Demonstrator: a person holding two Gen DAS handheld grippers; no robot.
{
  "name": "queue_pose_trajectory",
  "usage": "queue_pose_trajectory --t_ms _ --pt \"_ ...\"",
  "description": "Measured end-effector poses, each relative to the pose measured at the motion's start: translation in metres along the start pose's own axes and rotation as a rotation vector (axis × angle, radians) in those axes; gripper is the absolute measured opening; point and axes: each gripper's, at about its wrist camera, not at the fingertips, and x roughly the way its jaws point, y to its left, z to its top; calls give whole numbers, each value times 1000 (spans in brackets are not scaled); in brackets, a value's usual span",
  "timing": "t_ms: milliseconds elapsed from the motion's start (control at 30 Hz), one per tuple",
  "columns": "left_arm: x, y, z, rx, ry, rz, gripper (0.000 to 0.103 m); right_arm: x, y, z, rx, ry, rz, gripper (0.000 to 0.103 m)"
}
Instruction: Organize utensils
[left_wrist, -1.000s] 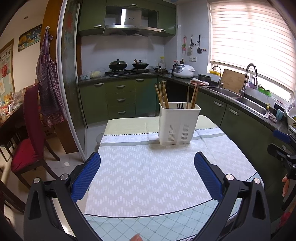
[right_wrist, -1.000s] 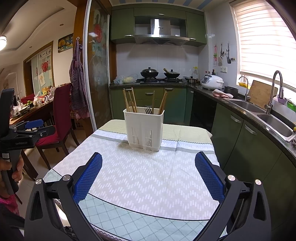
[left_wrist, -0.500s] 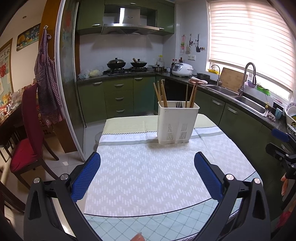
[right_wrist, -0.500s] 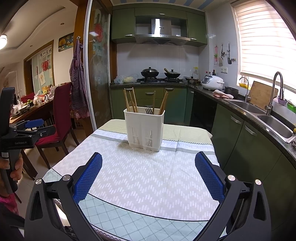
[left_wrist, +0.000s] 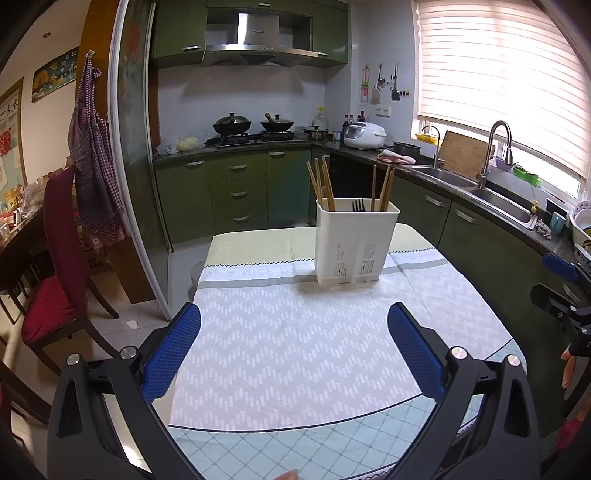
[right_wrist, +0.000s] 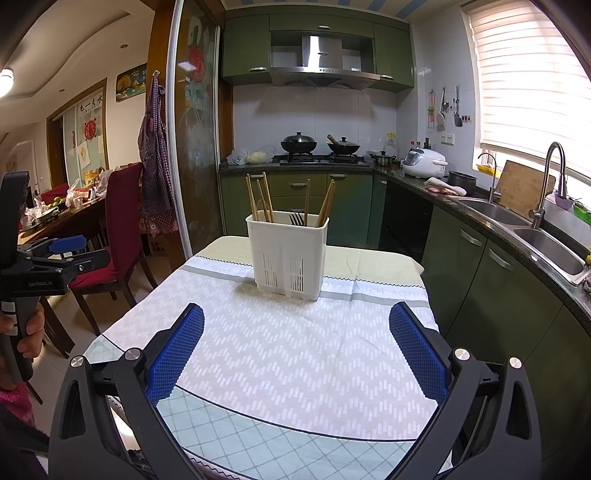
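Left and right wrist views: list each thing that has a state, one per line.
left gripper: jaws open, empty
right gripper: jaws open, empty
utensil holder: upright on the tablecloth
chopsticks: standing in the holder
fork: standing in the holder, tines up

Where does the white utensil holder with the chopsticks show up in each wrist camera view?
Left wrist view: the white utensil holder stands right of centre, at the far end of the tablecloth.
Right wrist view: the holder stands at centre, slightly left.
Shared landmark: the range hood above the stove.
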Motion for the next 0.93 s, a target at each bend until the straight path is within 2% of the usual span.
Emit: queue_pose_trajectory --t_ms 267,467,600,733,933 --pt "2 1 -1 -1 -7 7 96 1 -1 0 0 3 0 99" --pt "9 -1 -2 7 4 -36 96 6 -3 -3 2 9 2 99" --pt "12 -4 -2 17 10 -22 96 10 -3 -5 6 13 5 99" --pt "13 -3 -1 19 8 39 96 11 -3 -6 6 14 6 99" --pt "17 4 0 -3 18 47 96 15 -5 -9 9 22 6 99"
